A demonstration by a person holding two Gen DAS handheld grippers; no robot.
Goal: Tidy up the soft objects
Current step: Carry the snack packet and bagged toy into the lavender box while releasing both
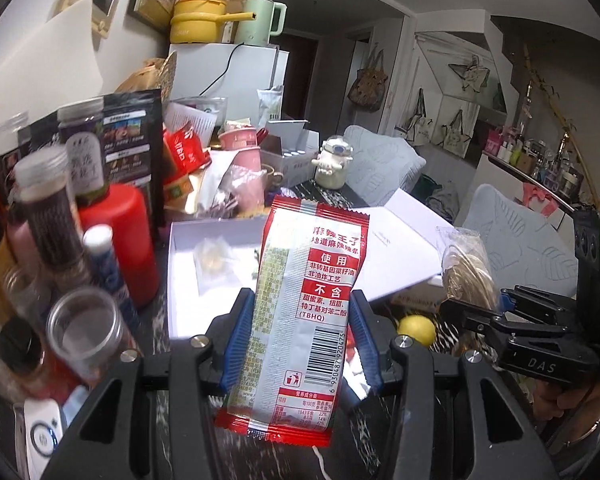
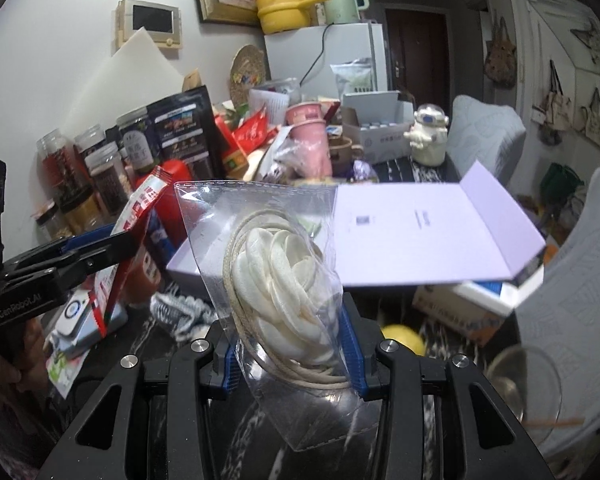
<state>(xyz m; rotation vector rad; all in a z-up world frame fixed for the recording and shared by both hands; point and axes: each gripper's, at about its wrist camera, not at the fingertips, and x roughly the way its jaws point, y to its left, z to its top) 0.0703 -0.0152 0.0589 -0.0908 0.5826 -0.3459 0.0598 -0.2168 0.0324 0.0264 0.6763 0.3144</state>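
Note:
My left gripper (image 1: 302, 320) is shut on a red and silver snack packet (image 1: 304, 304) and holds it upright in front of an open white box (image 1: 188, 264). The packet also shows in the right wrist view (image 2: 140, 216). My right gripper (image 2: 288, 340) is shut on a clear plastic bag with a white fabric piece and cord (image 2: 280, 272), held above the dark table. That bag also shows in the left wrist view (image 1: 466, 268), to the right of the box. A small clear packet (image 1: 214, 264) lies inside the box.
The box lid (image 2: 428, 232) lies open to the right. Jars and a red bottle (image 1: 120, 240) crowd the left. A yellow lemon (image 1: 416, 328) lies on the table. Pink cups (image 2: 312, 136), a white figurine (image 2: 428, 136) and cartons stand behind. A glass (image 2: 528, 384) stands at the right.

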